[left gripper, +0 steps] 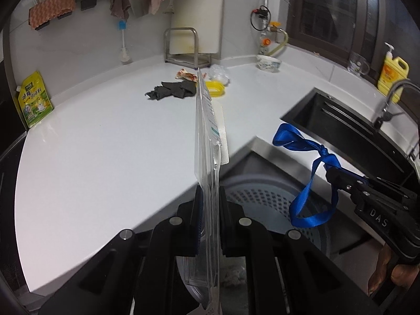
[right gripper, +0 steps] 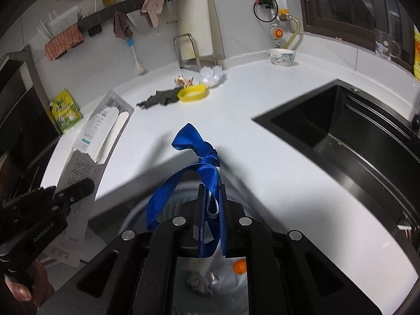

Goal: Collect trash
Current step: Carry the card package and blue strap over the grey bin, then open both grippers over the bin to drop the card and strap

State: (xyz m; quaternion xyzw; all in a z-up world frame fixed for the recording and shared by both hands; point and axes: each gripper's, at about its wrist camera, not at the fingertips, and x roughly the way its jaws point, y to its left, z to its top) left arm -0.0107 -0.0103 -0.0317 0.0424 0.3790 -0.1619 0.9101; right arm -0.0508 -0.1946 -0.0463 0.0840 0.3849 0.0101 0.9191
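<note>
Left gripper [left gripper: 207, 225], lower centre of its view: jaws clamped on a clear blister pack [left gripper: 208, 141] standing edge-on, its bottom cut off. Right gripper [right gripper: 211, 218] pinches a knotted blue ribbon [right gripper: 202, 168] above a perforated bin [left gripper: 265, 204]. Upper centre on the bench [left gripper: 92, 144]: dark rag [left gripper: 173, 91], yellow lid [right gripper: 193, 93], crumpled wrappers, blurred.

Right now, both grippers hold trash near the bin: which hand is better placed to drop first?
Right, probably. The right gripper holds the blue ribbon over the bin; the left gripper is at the bin's near edge, its blister pack reaching over the counter.
</note>
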